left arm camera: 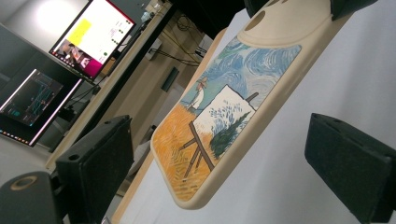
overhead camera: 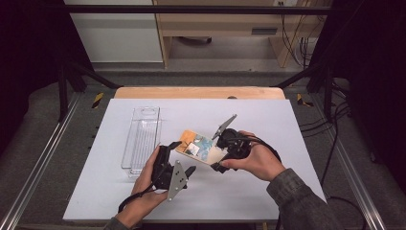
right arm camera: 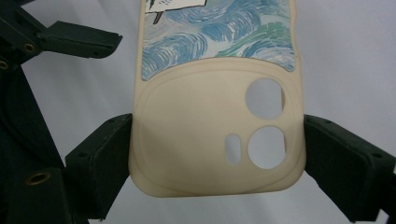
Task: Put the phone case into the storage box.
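A cream phone case [overhead camera: 198,147] printed with a blue and orange painting is held just above the white table. My right gripper [overhead camera: 219,152] is shut on its camera-hole end. In the right gripper view both pads [right arm camera: 100,163] press the side edges of the case [right arm camera: 215,116]. My left gripper [overhead camera: 182,157] stands open around the opposite, orange end. In the left gripper view that end of the case [left arm camera: 219,126] lies between the jaws, with a gap to each pad [left arm camera: 100,163]. One left jaw [right arm camera: 70,39] reaches in at the upper left of the right gripper view.
A clear plastic tray [overhead camera: 142,139] lies lengthwise on the left part of the white table top [overhead camera: 268,115], close to my left hand. Lit monitors [left arm camera: 93,35] stand beyond the table's edge in the left gripper view. Black frame rails run along both sides.
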Demonstrator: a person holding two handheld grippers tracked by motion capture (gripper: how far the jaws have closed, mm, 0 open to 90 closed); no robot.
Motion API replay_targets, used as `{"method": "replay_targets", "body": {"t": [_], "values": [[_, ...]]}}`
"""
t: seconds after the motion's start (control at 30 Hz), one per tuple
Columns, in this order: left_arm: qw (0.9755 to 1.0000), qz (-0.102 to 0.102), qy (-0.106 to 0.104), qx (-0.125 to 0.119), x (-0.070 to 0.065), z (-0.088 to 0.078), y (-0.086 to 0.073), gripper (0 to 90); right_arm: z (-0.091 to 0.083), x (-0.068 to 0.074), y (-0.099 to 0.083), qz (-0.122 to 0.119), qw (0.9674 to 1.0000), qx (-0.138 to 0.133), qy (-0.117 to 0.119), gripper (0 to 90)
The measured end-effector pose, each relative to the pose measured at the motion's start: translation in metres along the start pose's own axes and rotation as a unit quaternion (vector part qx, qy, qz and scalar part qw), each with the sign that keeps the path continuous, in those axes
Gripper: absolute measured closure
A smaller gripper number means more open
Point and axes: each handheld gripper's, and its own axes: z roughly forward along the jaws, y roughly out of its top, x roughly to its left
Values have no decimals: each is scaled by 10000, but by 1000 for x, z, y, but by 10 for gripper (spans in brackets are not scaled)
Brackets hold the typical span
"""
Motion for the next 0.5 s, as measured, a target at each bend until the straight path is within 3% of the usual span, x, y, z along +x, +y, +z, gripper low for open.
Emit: {"method": "replay_targets", "body": {"t": [0.17,0.27,0.5], "values": [[9998,154,54,65,-4,4,0,94,2,0,1,-6,10000,22,24,128],[9993,352,91,112,-9,6,2,103,5,0,1,2,10000,30,60,128],[9983,539,129,166,-15,10,6,121,7,0,3,26,9999,35,108,127]]}}
